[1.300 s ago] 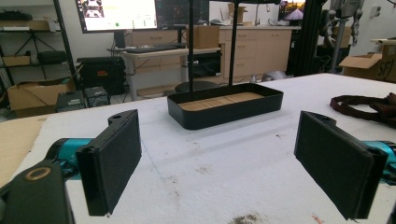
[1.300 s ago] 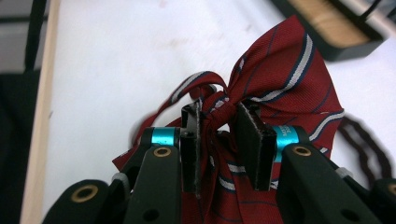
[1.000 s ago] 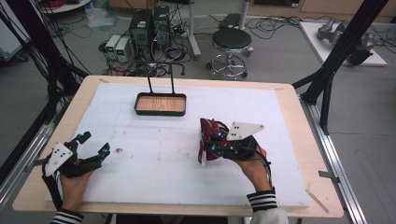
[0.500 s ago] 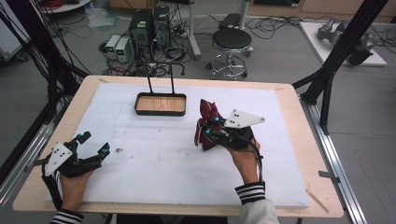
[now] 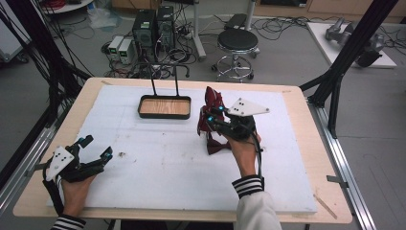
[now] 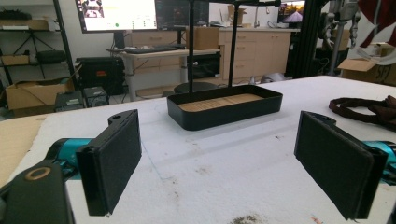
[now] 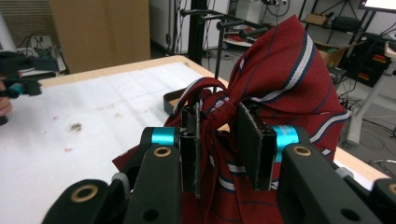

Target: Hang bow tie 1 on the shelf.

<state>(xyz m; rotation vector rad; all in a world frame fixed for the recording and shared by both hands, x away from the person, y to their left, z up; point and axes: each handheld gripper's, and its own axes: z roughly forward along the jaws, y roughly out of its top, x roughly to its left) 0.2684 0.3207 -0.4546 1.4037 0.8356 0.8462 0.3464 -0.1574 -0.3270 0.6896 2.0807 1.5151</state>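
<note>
The red striped tie is bunched in the right gripper, lifted partly off the white pad near the middle of the bench, with its lower end trailing on the pad at about 6 o'clock from the grip. In the right gripper view the fingers pinch a gathered fold of the tie just below a knot-like bunch, and the wider striped cloth billows above and at 2 o'clock of them. At roughly 10 o'clock from the tie sits the black tray with a wooden floor, from which a thin two-post rack rises; tie and tray are near but apart. At about 8 o'clock, well apart, the left gripper rests low on the pad with its fingers spread wide and nothing between them, pointing toward the tray. The step in hand looks like carrying the tie toward the rack. The next move probably calls for raising the cloth high enough to clear the top bar and draping it over, keeping the pinch firm so the slippery fabric does not slide out; the free left gripper could steady the dangling end.
</note>
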